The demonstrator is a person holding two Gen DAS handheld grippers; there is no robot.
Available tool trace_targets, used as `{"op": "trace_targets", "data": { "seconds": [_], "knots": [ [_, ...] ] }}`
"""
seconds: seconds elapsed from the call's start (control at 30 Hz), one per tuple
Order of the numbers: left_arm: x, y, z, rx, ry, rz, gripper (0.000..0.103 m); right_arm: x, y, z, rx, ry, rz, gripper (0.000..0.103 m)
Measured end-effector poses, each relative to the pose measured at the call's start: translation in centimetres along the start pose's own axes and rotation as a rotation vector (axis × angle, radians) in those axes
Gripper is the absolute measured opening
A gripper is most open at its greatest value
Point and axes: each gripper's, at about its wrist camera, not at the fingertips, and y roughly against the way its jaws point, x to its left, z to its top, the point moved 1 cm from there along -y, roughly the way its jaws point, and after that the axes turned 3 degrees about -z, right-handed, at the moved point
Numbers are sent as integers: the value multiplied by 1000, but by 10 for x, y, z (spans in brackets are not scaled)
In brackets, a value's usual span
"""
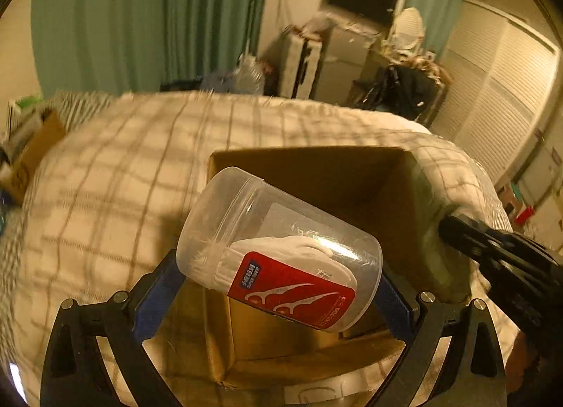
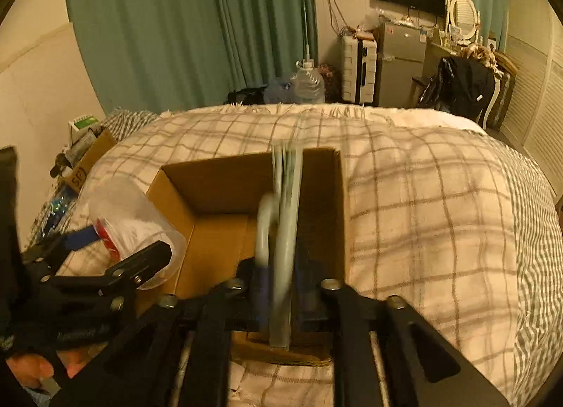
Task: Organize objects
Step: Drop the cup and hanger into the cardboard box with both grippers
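Looking along the left gripper point(image 1: 278, 287) in the left wrist view, we see one clear plastic jar point(image 1: 278, 259) clamped on its side between the blue pads point(image 1: 155, 301), low in the centre of the frame. Inside the jar we see a mass of white floss picks point(image 1: 281, 255) behind a red label; their number cannot be counted. Behind and below the jar stands one open cardboard box point(image 1: 316, 175) on the checked blanket point(image 1: 105, 167); what we see of its interior holds nothing. At the right edge a black finger of the right gripper point(image 1: 492, 245) enters the frame.

In the right wrist view, the same cardboard box point(image 2: 218, 182) occupies the centre, and the jar point(image 2: 133, 217) hangs at its left side, lower left of the frame, in the left gripper point(image 2: 116, 259). Between the fingers of the right gripper point(image 2: 281, 287) we see one pale, motion-blurred object point(image 2: 281, 231) with a looped end, over the box. The jaws stand slightly apart, and we cannot tell whether the pads press on it. A second cardboard box point(image 2: 95, 150) sits at the left edge, beside the bed, its contents unclear.
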Motion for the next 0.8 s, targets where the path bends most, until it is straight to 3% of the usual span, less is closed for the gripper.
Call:
{"op": "trace_targets", "data": {
  "seconds": [0.03, 0.07, 0.2, 0.27, 0.37, 0.53, 0.7, 0.8],
  "knots": [
    [3, 1, 2, 1, 10, -3, 101, -2, 8, 0, -23, -7, -3, 50],
    [2, 4, 2, -3, 12, -3, 102, -6, 13, 1, -47, -13, 1, 59],
    [-5, 16, 6, -19, -26, 16, 103, -5, 52, 9, -127, -18, 11, 67],
    [-14, 20, 8, -10, -83, 34, 103, -7, 74, 9, -171, -19, -10, 77],
    [-25, 28, 8, -20, -156, 67, 103, -3, 100, 7, -202, -5, -9, 80],
    [-37, 52, 14, -119, -196, 63, 103, -2, 118, -7, -212, 13, -53, 88],
    [-35, 70, 6, -108, -170, 56, 103, -10, 118, -28, -174, 2, -71, 88],
    [-34, 90, -14, -106, -177, 126, 103, -12, 118, -42, -147, 33, -89, 88]
  ]
}}
